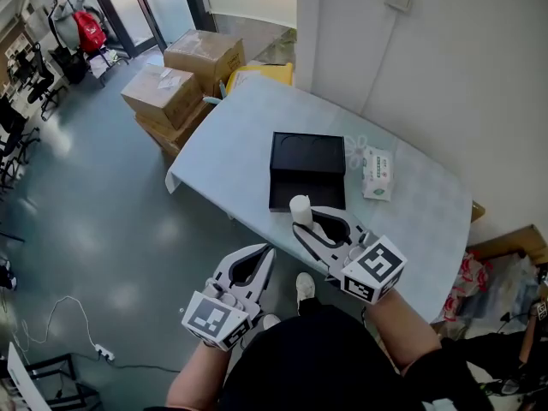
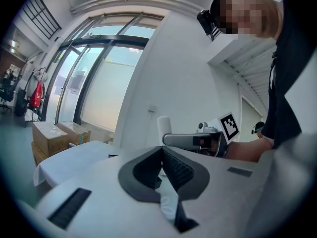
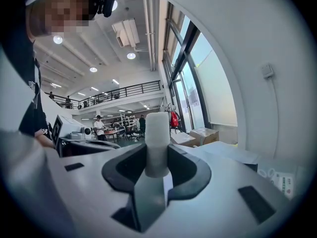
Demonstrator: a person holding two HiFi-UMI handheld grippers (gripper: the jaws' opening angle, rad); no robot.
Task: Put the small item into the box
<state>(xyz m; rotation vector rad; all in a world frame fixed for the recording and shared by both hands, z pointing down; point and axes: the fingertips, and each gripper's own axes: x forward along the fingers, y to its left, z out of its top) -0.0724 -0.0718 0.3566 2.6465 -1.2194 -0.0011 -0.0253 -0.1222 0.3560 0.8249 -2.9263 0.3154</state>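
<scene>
A small white cylinder [image 1: 300,209] stands upright between the jaws of my right gripper [image 1: 313,222], which is shut on it; in the right gripper view the cylinder [image 3: 157,143] rises above the pads. It hangs over the near edge of the table, just in front of the black box [image 1: 307,169], which lies with its lid folded back. My left gripper [image 1: 251,265] is held lower, off the table to the left, jaws shut with nothing in them. From the left gripper view the cylinder [image 2: 164,125] and the right gripper [image 2: 194,141] show ahead.
The table [image 1: 231,135] has a pale cloth. A pack of wet wipes [image 1: 377,173] lies right of the box. Cardboard boxes [image 1: 175,84] are stacked on the floor beyond the table's far left corner. A white wall runs behind the table.
</scene>
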